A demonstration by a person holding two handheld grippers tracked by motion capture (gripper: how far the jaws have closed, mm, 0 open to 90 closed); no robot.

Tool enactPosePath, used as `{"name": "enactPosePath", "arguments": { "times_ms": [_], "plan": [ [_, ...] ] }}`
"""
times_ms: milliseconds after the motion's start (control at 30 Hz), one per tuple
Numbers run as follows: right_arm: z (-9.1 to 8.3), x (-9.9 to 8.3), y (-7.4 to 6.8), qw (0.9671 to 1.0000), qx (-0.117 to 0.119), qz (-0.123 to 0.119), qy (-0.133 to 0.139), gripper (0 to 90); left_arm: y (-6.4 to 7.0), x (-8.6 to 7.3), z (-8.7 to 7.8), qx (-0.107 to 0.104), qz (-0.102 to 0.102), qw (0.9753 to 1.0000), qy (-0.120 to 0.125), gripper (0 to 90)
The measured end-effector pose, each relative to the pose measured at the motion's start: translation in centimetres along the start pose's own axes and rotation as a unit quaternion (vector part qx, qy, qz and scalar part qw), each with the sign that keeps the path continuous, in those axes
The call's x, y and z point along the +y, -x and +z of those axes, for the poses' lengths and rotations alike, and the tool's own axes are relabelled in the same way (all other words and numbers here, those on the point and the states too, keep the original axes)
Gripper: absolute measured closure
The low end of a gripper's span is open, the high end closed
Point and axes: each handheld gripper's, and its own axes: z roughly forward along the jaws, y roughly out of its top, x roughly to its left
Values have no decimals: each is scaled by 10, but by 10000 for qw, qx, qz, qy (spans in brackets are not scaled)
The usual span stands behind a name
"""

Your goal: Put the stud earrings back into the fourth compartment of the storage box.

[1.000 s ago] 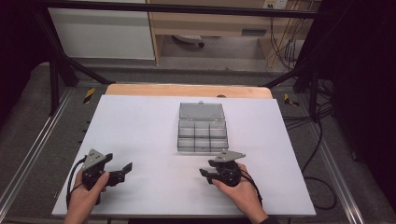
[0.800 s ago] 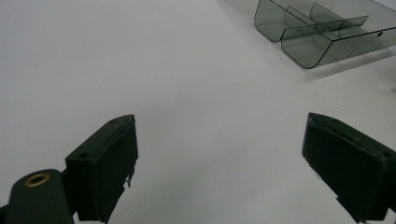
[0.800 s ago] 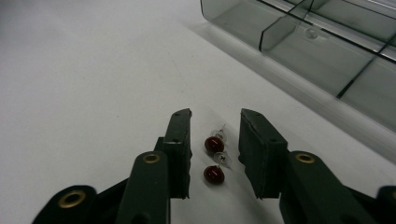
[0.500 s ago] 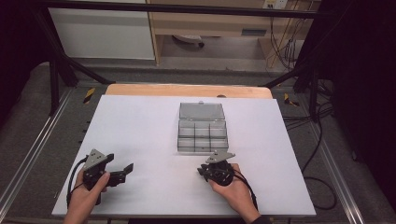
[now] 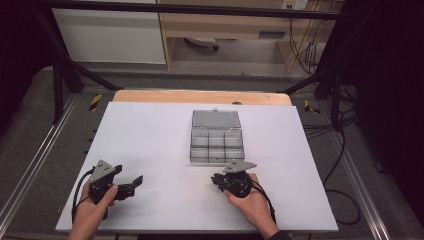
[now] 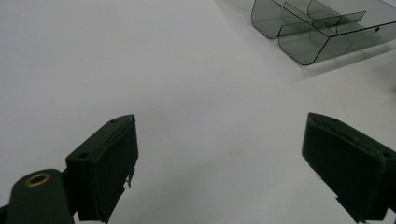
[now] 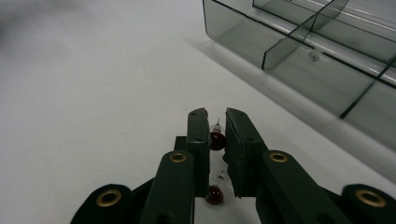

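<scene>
High view: white rectangular tabletop [image 5: 150, 140] w/ a wooden strip along its far edge. A clear smoke-grey plastic compartment box [image 5: 217, 145] sits at centre-right, lid open & lying flat on the far side; its tray is split by thin partitions into small cells, contents not discernible.

Right gripper [image 5: 220, 181]: black two-jaw tool w/ grey three-cornered plate on top, held in the person's right hand [image 5: 250, 202] at the near edge of the table, just near of the box, jaws pointing left. Right gripper view: right gripper [image 7: 216, 128] has its jaws drawn nearly together, clamped on a small dark-red glass bead-like bulb w/ thin wire leads [image 7: 216, 138]; a second small dark-red bulb [image 7: 214, 195] sits lower between the jaw arms, nearer the camera. Whether the second one rests on the table or is also pinched: cannot tell. The box [image 7: 308, 60] lies just to the far right of the jaws, apart from them, near wall & one partition visible.

Left gripper [image 5: 134, 183]: same type, held in the left hand [image 5: 92, 210] at the near-left corner, well apart from the box. Left gripper view: left gripper [image 6: 224, 154] has its jaws spread wide, nothing between them but bare white tabletop [image 6: 177, 74]; the box corner [image 6: 308, 32] is at far right.
</scene>
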Motion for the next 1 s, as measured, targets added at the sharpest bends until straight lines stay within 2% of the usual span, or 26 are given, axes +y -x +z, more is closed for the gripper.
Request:
{"name": "enactPosePath", "arguments": {
  "times_ms": [433,733,1000],
  "plan": [
    [-4,6,4,9996,95,138,243,800,0,-1,0,26,-21,10000,-29,111],
    [-10,23,11,9983,203,238,484,800,0,-3,0,56,-7,10000,-66,111],
    [-11,36,18,9979,204,307,537,799,0,-3,0,51,-12,9999,-99,111]
  ]
}}
